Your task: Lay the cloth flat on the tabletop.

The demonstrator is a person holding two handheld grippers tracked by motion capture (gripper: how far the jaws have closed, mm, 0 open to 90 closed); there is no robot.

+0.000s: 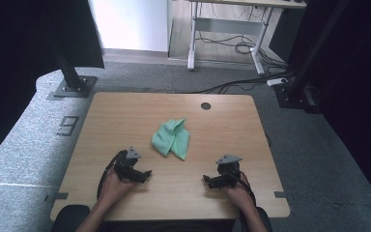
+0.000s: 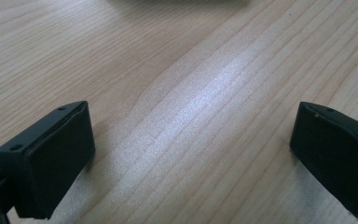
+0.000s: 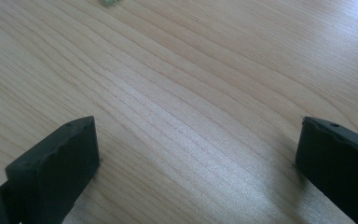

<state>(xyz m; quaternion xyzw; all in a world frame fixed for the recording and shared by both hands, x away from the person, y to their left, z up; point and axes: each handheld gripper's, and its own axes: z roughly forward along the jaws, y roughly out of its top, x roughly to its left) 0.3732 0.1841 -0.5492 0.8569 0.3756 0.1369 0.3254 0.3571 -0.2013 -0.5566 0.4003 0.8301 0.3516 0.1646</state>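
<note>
A green cloth (image 1: 172,138) lies crumpled near the middle of the table (image 1: 222,125) — ahead of both grippers and between them, touching neither. The left gripper (image 1: 144,175) and right gripper (image 1: 208,181) rest near the table's front edge, jaws spread wide over bare wood — nothing held.

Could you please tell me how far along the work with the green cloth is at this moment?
Nothing looks done: the green cloth lies crumpled mid-table. Nothing is in hand: the left gripper and right gripper rest near the front edge, jaws open on bare wood. Reaching and handling the cloth remain.
</note>
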